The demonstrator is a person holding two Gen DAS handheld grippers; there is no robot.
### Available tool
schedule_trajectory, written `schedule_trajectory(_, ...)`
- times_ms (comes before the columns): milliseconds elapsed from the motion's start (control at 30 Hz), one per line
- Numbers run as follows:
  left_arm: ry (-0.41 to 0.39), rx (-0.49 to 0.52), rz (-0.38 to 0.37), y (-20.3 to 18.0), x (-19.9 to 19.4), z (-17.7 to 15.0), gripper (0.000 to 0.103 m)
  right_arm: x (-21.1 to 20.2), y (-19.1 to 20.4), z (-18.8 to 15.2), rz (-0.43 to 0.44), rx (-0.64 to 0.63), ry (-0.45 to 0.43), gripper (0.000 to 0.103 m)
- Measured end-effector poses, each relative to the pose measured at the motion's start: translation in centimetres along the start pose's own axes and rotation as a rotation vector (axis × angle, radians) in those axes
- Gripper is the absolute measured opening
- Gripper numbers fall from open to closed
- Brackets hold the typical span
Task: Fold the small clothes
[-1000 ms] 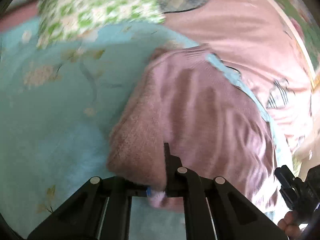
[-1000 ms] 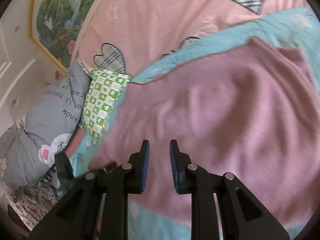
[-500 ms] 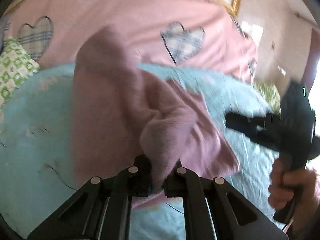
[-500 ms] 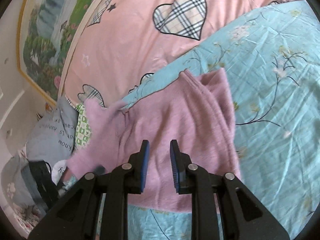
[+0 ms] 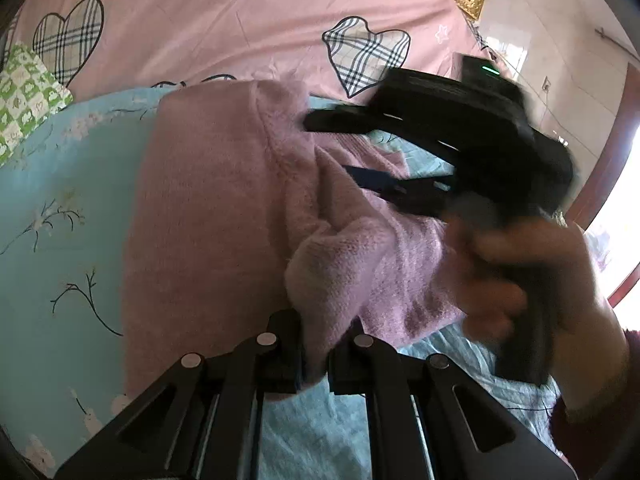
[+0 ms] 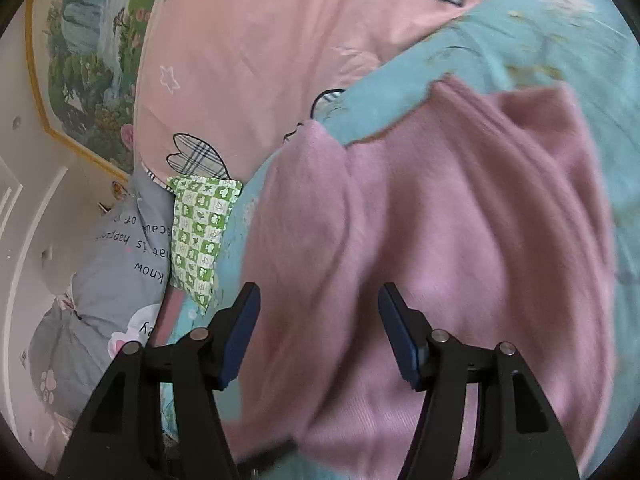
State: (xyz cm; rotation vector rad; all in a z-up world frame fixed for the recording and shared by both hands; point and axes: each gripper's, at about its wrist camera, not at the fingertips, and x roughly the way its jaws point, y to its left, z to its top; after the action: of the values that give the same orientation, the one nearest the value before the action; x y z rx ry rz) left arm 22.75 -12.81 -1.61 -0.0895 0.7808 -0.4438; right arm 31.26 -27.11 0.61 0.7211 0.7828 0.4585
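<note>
Bedroom scene: pink heart-print quilt [image 5: 248, 20] under turquoise floral sheet [image 5: 60, 200], green checked pillow [image 6: 200, 236] at edge. Mauve fuzzy sweater [image 5: 208, 200] lies on sheet, one bunched fold lifted. Left gripper [image 5: 314, 354] pinches that fold tight. Right gripper [image 6: 318, 330] hovers over sweater, jaws spread wide, nothing between. Framed landscape painting [image 6: 92, 60] on wall.

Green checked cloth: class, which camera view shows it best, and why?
The right wrist view: the green checked cloth shows nearly whole there, between the grey pillow and the blue sheet. The left wrist view catches only a corner at its left edge.
</note>
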Motion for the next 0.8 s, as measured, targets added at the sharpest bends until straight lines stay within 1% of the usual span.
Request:
schedule_trajectory(67,0.003,0.001,-0.002,-0.1,-0.2,0.0,0.006,2.1,0.5,1.0,-0.015,-0.016,0.021,0.063)
schedule_trajectory(100,0.006,0.006,0.000,-0.1,-0.3,0.1,0.006,3.1,0.7,1.4,-0.033,-0.029,0.037,0.055)
schedule_trajectory(133,0.005,0.011,0.002,-0.3,-0.6,0.1,0.006,4.0,1.0,1.7,-0.050,-0.046,0.056,0.028)
schedule_trajectory(167,0.002,0.016,0.004,-0.5,-0.8,0.2,0.006,4.6,1.3,2.0,-0.054,-0.064,0.074,0.016)
schedule_trajectory(200,-0.005,0.024,0.001,-0.7,-1.3,0.4,0.006,4.8,1.8,2.3,-0.048,-0.081,0.085,0.016)
schedule_trajectory(233,-0.016,0.035,-0.007,-1.0,-1.8,0.8,0.006,4.3,2.2,2.8,-0.039,-0.095,0.072,0.016)
schedule_trajectory(333,-0.039,0.060,-0.064,-2.5,-2.9,1.7,0.006,0.3,4.0,4.0,0.035,-0.163,-0.017,0.015)
schedule_trajectory(367,-0.038,0.064,-0.089,-3.1,-2.8,2.0,0.006,-1.1,4.3,4.3,0.036,-0.182,-0.038,0.015)
schedule_trajectory(433,-0.023,0.079,-0.123,-4.8,-1.8,2.2,0.006,-3.6,4.0,4.8,-0.010,-0.216,-0.072,0.015)
schedule_trajectory(500,-0.001,0.110,-0.134,-6.6,-0.2,1.8,0.006,-5.0,2.3,5.1,-0.055,-0.203,-0.079,0.015)
schedule_trajectory(533,0.019,0.126,-0.138,-7.5,0.9,1.4,0.006,-5.5,0.8,5.2,-0.088,-0.183,-0.077,0.015)
schedule_trajectory(633,0.079,0.153,-0.133,-9.0,3.2,0.3,0.006,-6.3,-3.1,4.7,-0.150,-0.127,-0.068,0.015)
schedule_trajectory(700,0.102,0.164,-0.130,-9.5,4.2,-0.2,0.006,-6.5,-5.1,4.2,-0.169,-0.098,-0.066,0.015)
schedule_trajectory(800,0.115,0.161,-0.140,-9.6,4.7,-0.5,0.007,-6.6,-6.0,4.1,-0.178,-0.076,-0.073,0.015)
